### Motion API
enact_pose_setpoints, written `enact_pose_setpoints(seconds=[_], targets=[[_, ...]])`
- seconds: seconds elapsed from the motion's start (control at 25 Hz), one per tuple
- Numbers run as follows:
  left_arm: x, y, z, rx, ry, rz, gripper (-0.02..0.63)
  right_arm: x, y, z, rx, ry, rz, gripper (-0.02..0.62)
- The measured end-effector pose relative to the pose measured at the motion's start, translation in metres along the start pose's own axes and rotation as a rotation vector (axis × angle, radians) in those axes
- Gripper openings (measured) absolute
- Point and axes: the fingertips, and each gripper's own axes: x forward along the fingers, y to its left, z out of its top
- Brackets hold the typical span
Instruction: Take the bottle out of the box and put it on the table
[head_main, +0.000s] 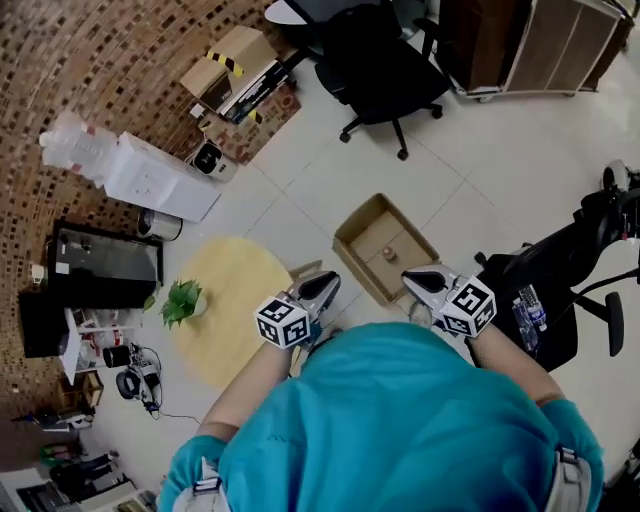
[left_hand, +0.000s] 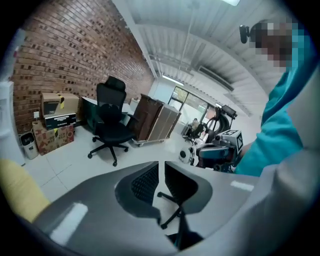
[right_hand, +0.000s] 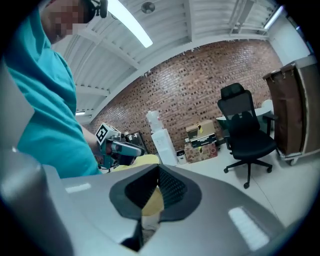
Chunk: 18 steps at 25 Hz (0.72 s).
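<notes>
Standing on a white floor (head_main: 500, 150), a person in a teal shirt (head_main: 400, 420) holds two grippers out in front. At left, a round yellow table (head_main: 235, 300) carries a small plant (head_main: 181, 299) near its left edge. The left gripper (head_main: 322, 285) hovers by the table's right edge, jaws a narrow slit apart with nothing between them. Just beyond, the box (head_main: 356, 220) lies open on the floor, the bottle (head_main: 388, 253) inside it. The right gripper (head_main: 411, 277) hangs at the box's near right side, jaw tips together and empty.
</notes>
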Motion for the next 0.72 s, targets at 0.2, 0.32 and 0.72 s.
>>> enact_pose_setpoints(seconds=[0.2,0.32,0.72], targets=[[0.114,0.054,-0.059,0.037,0.215,-0.068,0.087,0.023,-0.068,-0.074,0.101,-0.009,-0.004,0.003],[0.162,0.089,-0.107,0.056,0.330,-0.130,0.111,0.051,-0.092,-0.110,0.123,0.010,-0.038,0.003],[0.276,0.272,-0.459,0.068,0.727,-0.091,0.165,0.192,-0.192,-0.445,0.266,0.134,-0.200,0.003]])
